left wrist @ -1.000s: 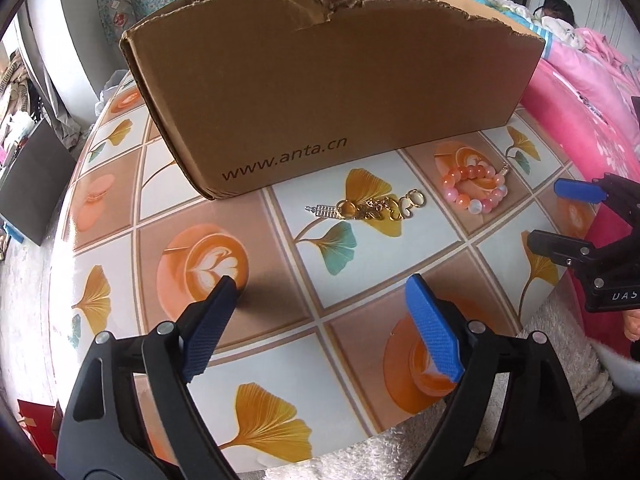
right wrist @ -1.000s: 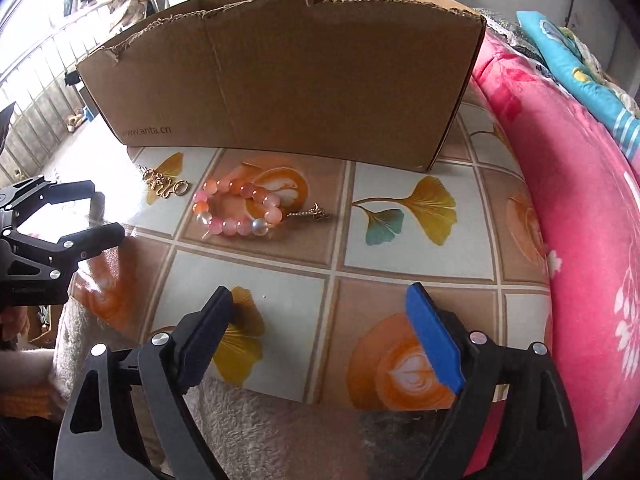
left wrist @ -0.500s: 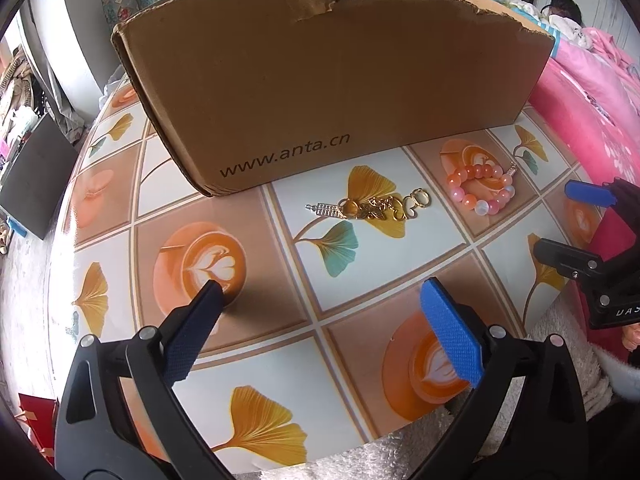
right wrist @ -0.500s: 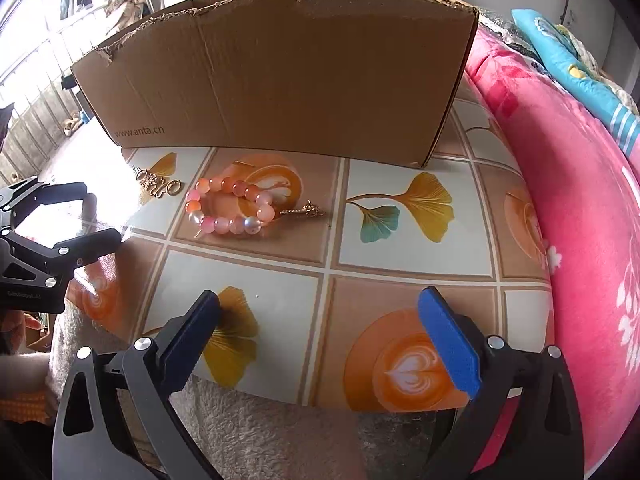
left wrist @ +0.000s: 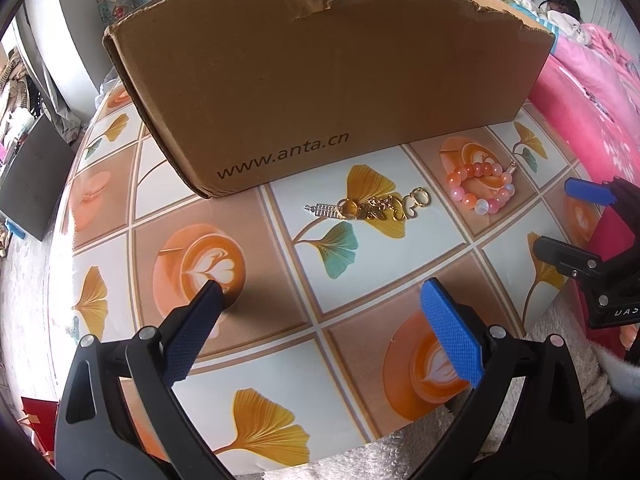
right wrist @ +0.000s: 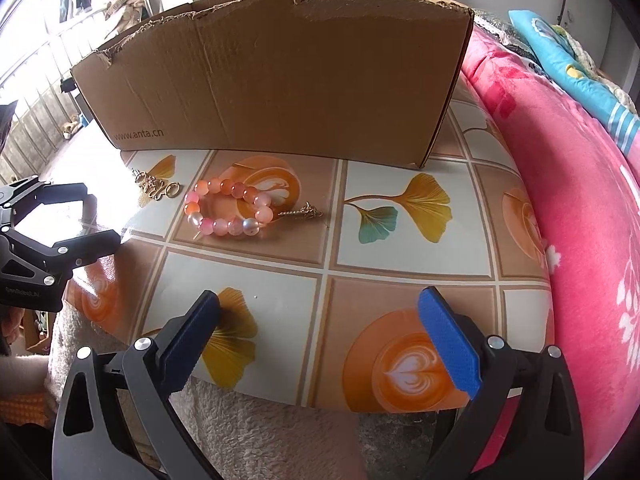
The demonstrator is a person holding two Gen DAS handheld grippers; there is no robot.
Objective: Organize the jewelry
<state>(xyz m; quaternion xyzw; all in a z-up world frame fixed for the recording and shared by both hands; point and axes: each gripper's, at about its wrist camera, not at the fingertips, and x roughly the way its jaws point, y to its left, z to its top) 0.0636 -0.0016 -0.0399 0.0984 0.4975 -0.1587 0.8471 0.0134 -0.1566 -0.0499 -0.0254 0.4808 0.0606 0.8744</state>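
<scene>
Both tools, left tool (left wrist: 320,312) and right tool (right wrist: 320,312), hanging wide open over table's (right wrist: 400,256) near edge (nothing grabbed). Bead bracelet (right wrist: 230,208) and gold chain (left wrist: 372,208) lying mid-table beside box (left wrist: 320,92), likely waiting to go in.

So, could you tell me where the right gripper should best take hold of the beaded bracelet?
Probably from above, the right gripper pinching across the near arc of the beaded bracelet. It lies flat on the table, its open middle leaving room for one finger.

Bright daylight, left-side glare, fisheye-warped edges.
</scene>
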